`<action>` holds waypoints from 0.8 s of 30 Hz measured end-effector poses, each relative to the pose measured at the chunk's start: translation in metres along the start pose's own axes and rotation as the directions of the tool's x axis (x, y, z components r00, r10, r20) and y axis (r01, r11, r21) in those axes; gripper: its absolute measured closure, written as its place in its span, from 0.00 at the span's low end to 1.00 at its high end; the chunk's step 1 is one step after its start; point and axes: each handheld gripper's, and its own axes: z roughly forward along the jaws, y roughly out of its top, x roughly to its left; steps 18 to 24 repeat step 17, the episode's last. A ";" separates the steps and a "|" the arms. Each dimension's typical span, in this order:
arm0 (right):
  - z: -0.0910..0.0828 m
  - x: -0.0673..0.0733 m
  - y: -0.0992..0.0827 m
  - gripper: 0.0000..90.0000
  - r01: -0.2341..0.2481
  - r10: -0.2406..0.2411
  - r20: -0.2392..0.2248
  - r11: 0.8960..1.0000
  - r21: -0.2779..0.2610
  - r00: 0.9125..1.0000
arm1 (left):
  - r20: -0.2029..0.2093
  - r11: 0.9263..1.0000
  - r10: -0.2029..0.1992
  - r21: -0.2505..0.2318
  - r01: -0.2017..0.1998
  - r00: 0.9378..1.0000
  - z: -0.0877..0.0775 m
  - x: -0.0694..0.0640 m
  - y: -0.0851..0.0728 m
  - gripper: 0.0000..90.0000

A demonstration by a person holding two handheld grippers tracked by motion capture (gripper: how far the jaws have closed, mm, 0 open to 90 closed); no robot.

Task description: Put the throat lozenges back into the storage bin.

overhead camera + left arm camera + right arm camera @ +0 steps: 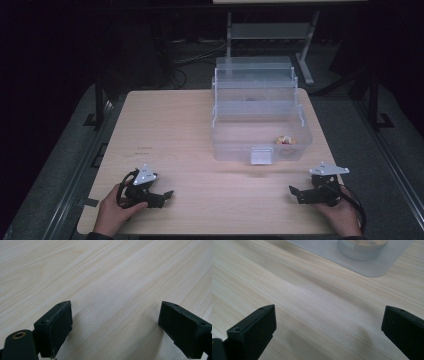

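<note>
Wooden table point(190, 125) w/ clear plastic box point(260, 120) toward far right corner, small yellow-red item point(285, 140) inside near its front right. Left gripper point(159, 197) & right gripper point(299, 194) rest by near edge, jaws apart, empty, box well apart from both.

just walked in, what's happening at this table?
A person rests both hands on the near edge of the wooden table, a gripper in each. The left gripper and right gripper are both open and hold nothing. Ahead stands a clear plastic box, lid up, with a small yellow and red item inside. Nothing is being handled yet.
</note>
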 end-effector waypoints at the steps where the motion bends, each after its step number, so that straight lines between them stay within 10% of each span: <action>1: 0.001 0.000 -0.002 0.00 0.002 -0.002 0.000 1.000 -0.004 1.000 | 0.000 1.000 0.000 0.000 0.000 1.000 0.000 0.000 0.000 0.12; 24: 0.007 -0.002 -0.011 0.00 -0.010 0.010 -0.004 1.000 0.007 1.000 | 0.000 1.000 0.000 0.000 0.000 1.000 0.000 0.000 0.000 0.12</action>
